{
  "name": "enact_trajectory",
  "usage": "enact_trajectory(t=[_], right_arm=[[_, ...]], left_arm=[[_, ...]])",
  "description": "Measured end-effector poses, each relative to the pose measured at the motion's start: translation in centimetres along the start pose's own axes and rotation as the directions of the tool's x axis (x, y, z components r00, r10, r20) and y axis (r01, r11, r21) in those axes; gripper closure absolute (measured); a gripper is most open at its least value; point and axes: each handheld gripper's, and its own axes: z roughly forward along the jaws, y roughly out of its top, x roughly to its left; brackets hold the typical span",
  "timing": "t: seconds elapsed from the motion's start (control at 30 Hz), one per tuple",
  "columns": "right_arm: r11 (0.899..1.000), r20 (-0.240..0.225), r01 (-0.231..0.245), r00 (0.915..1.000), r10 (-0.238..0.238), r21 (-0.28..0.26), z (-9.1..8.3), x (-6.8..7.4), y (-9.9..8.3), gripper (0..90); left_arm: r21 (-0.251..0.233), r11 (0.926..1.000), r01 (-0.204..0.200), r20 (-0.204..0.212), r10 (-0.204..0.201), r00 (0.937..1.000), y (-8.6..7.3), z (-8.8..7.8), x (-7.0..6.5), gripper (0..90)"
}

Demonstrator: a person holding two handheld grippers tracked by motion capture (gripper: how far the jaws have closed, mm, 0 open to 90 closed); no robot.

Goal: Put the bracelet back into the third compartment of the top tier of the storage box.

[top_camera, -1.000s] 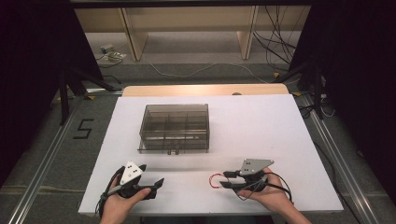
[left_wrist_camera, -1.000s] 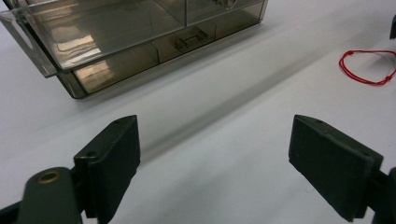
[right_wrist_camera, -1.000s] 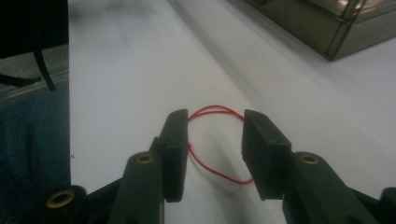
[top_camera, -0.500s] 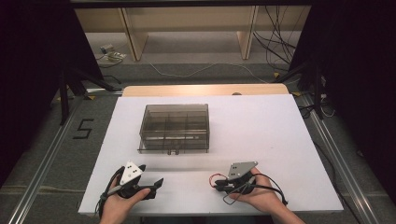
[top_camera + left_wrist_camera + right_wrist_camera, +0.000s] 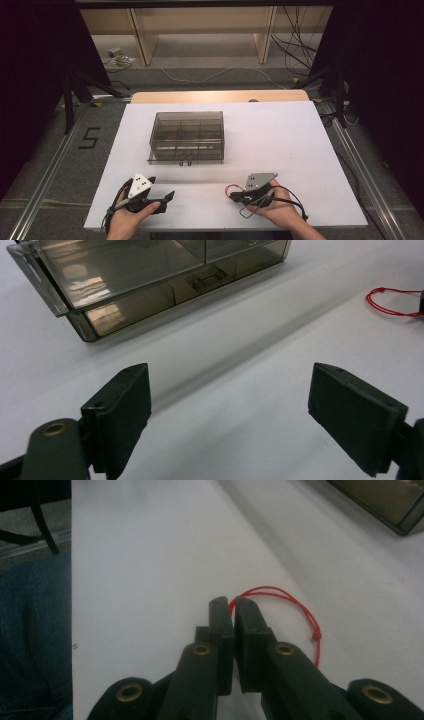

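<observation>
White board (image 5: 300,150) covers the desk from its near edge almost to the far one, where a strip of pale wood (image 5: 220,96) shows beyond it. Grey floor with metal rails lies at both sides, and a black "5" (image 5: 89,138) is marked on the floor off the left edge.

Next in size is the smoke-tinted clear plastic box (image 5: 187,137), standing at the middle of the desk a little toward the left, lid down, with inner dividers visible through the top and a small latch on its near wall. In the left gripper view the box (image 5: 150,280) fills the far part, its latch facing the jaws.

At the near edge two hands rest on the board. The left gripper (image 5: 162,198) lies near the near left corner, well apart from the box; its jaws stand wide apart with bare board between them, so it is released and grasps nothing (image 5: 227,415).

The right gripper (image 5: 235,196) sits right of the middle of the near edge. Its jaws have just been closing and now stand together (image 5: 232,602), clenched on a thin red string loop (image 5: 300,612), which curls out from the fingertips onto the board and carries a small knot. From above, the loop (image 5: 231,189) shows just left of that gripper, near the near edge and well apart from the box.
</observation>
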Motion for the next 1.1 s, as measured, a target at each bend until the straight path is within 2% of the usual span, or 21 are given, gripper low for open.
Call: enact_trajectory(t=[0.17,0.53,1.1], right_arm=[[1.000,0.004,-0.013,0.9999,0.013,-0.028,-0.4,-0.1,0.1,86.8],[0.997,0.016,-0.010,0.9998,0.012,-0.079,-1.1,0.0,0.9,86.8],[0.993,0.032,0.001,0.9995,0.003,-0.115,-1.5,0.2,1.9,86.8]], left_arm=[[-0.004,1.0000,0.003,0.000,-0.003,1.0000,0.0,0.0,0.0,17.2],[-0.006,0.9999,0.010,-0.007,-0.010,0.9999,0.0,0.0,0.1,16.5],[-0.014,0.9997,0.022,-0.014,-0.022,0.9997,0.0,-0.1,0.2,15.9]])
